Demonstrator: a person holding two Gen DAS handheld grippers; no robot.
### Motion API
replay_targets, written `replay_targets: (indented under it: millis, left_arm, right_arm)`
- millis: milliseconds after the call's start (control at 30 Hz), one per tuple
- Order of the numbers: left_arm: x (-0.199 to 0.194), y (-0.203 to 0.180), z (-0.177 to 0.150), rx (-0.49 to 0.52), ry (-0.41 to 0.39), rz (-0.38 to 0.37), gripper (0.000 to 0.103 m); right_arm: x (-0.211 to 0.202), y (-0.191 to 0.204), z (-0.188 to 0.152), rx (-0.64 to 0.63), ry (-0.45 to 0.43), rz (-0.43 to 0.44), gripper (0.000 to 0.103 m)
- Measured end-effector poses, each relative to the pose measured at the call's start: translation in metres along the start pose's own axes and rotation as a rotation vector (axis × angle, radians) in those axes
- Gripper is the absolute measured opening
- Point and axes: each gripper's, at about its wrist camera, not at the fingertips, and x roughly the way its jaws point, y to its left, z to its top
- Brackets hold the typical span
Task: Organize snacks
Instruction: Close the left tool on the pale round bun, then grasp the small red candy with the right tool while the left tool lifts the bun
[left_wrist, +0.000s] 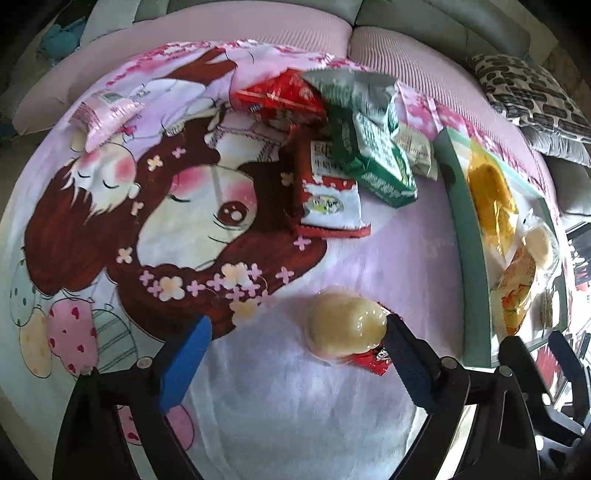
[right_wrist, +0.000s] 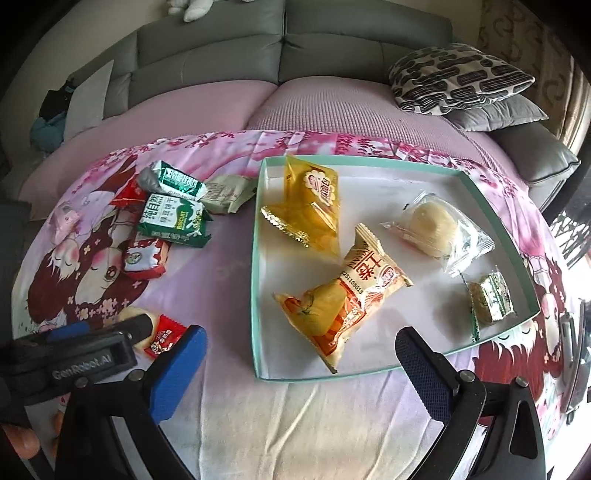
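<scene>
HIDDEN: pale round pastry in clear wrap with red end (left_wrist: 345, 325) on cartoon-print pink cloth (left_wrist: 388, 258), red end partly behind left gripper (left_wrist: 295, 341) finger | FINGERS: left apart, right finger touching wrap, unclamped; right gripper (right_wrist: 301, 354) apart, empty | TEXT: "BISCUIT" on green-and-white packet (right_wrist: 173, 221); "GenRobot.AI" on gripper body; teal-rimmed shallow tray (right_wrist: 255, 258) packets' writing unreadable.

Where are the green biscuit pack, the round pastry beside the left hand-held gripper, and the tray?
green biscuit pack (right_wrist: 173, 221), right wrist view, front face.
round pastry (left_wrist: 345, 323), left wrist view, top.
tray (right_wrist: 255, 280), right wrist view, left wall.
</scene>
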Motion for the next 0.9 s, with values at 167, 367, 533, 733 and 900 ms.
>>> replay_targets:
  millis: [167, 367, 533, 733, 900]
  left_arm:
    - [0.005, -0.014, 0.0, 0.045, 0.001, 0.016, 0.081]
    - [0.009, -0.032, -0.004, 0.086, 0.001, 0.016, 0.064]
    - [0.001, -0.013, -0.001, 0.041, -0.007, 0.008, 0.055]
    - [0.0, 0.002, 0.001, 0.008, -0.012, 0.01, 0.055]
    - [0.0, 0.029, 0.008, -0.06, -0.015, 0.015, 0.055]
  right_arm:
    - [0.002, 0.002, 0.0, -0.006, 0.003, 0.001, 0.103]
    - [0.001, 0.001, 0.0, -0.001, 0.002, -0.004, 0.103]
    - [0.0, 0.002, 0.0, -0.005, -0.002, -0.005, 0.103]
    - [-0.001, 0.011, 0.0, -0.033, -0.013, 0.016, 0.103]
    - [-0.006, 0.024, -0.002, -0.075, -0.038, 0.062, 0.103]
